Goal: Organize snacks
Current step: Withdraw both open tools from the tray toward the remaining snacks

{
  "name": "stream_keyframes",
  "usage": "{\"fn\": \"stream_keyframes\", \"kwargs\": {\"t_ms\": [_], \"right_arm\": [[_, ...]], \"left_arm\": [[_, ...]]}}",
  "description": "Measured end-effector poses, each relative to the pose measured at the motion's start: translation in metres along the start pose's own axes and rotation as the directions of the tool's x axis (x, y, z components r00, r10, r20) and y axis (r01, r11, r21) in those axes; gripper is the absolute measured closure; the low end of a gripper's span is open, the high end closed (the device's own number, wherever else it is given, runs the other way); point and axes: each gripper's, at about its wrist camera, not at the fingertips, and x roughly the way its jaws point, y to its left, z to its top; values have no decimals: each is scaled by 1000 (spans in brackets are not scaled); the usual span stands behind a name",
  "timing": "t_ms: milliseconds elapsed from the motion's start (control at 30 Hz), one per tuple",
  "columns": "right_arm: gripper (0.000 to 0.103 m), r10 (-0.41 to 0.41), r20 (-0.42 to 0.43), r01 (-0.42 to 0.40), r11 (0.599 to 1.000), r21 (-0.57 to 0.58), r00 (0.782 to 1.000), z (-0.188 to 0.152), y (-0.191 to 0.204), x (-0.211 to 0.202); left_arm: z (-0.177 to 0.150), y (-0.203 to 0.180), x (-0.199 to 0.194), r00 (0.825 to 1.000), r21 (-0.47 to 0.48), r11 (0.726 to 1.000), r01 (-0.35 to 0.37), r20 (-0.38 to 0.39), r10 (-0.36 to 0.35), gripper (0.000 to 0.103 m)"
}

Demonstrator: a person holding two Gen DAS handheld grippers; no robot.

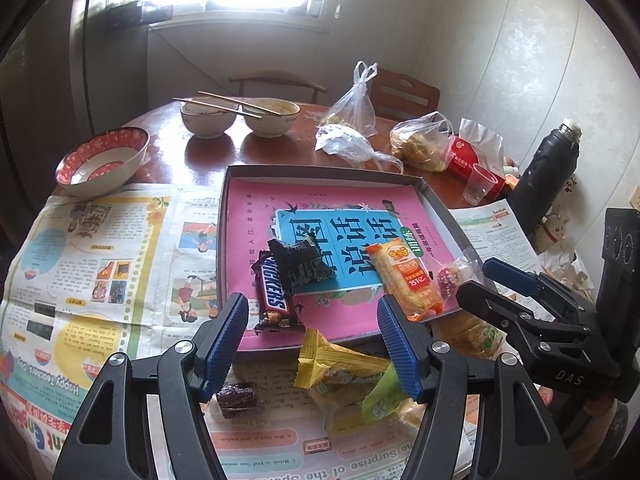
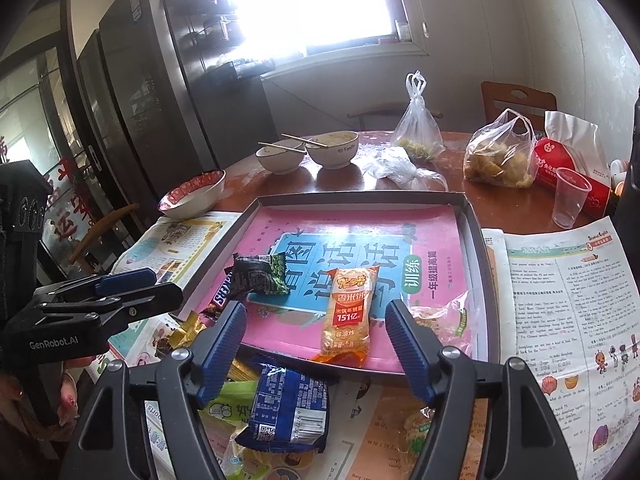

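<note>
**Snacks Half Sorted on a Cluttered Tabletop**

A bright window [image 2: 336,4] is washing out the back of the room, and a round wooden tabletop [image 1: 224,152] is carrying newspaper sheets [image 1: 96,248] under a shallow grey tray [image 1: 320,171] lined with a pink booklet. Inside the tray, a Snickers bar [image 1: 274,298] is lying near the front left corner, partly under a black-and-green packet [image 1: 304,266], and an orange rice-cracker pack [image 2: 347,314] is resting toward the front edge. A clear-wrapped sweet [image 1: 454,278] is sitting at the tray's right wall; its contents are hard to make out.

In front of the tray, a loose pile is waiting on the newspaper: a yellow wrapper [image 1: 320,354], a green packet [image 1: 382,400], a blue packet [image 2: 290,404] and a small dark sweet [image 1: 237,397], several half hidden behind the tongs.

The left tongs [image 1: 312,344] are hovering spread above the tray's front edge, gripping nothing. The right tongs [image 2: 316,344] are also standing apart and empty, over the pile. Bowls [image 1: 208,120] and plastic bags [image 1: 356,120] are crowding the far edge.
</note>
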Motion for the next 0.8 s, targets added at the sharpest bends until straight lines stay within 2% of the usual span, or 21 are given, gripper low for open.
{"fn": "stream_keyframes", "kwargs": {"t_ms": [800], "right_arm": [[26, 17, 56, -16, 1000, -13, 998, 3, 7, -27]], "left_arm": [[-3, -6, -28, 999, 19, 1000, -6, 38, 5, 34]]}}
